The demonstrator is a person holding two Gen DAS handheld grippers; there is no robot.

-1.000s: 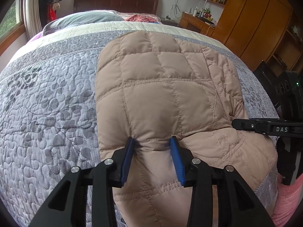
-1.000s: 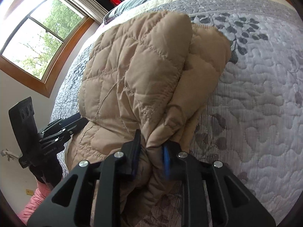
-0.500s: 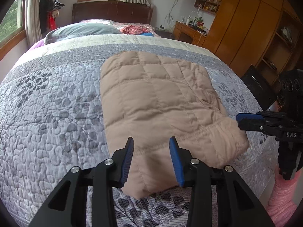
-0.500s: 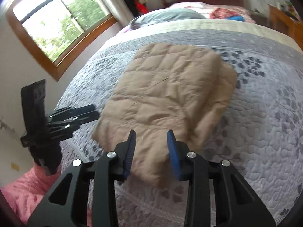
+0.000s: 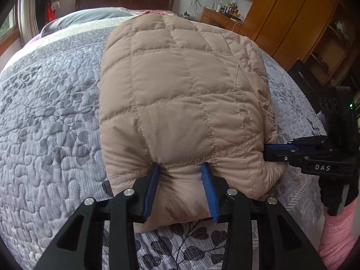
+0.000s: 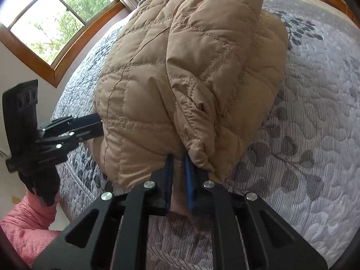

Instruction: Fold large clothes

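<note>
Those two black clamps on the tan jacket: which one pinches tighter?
The right gripper: its blue pads nearly meet on the quilted jacket. The left gripper holds a wider fold.

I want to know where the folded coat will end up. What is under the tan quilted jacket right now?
The tan quilted jacket lies on a grey leaf-patterned bedspread, which shows all around it. Whatever sits directly beneath the jacket is covered. Both grippers pinch its near edge.
</note>
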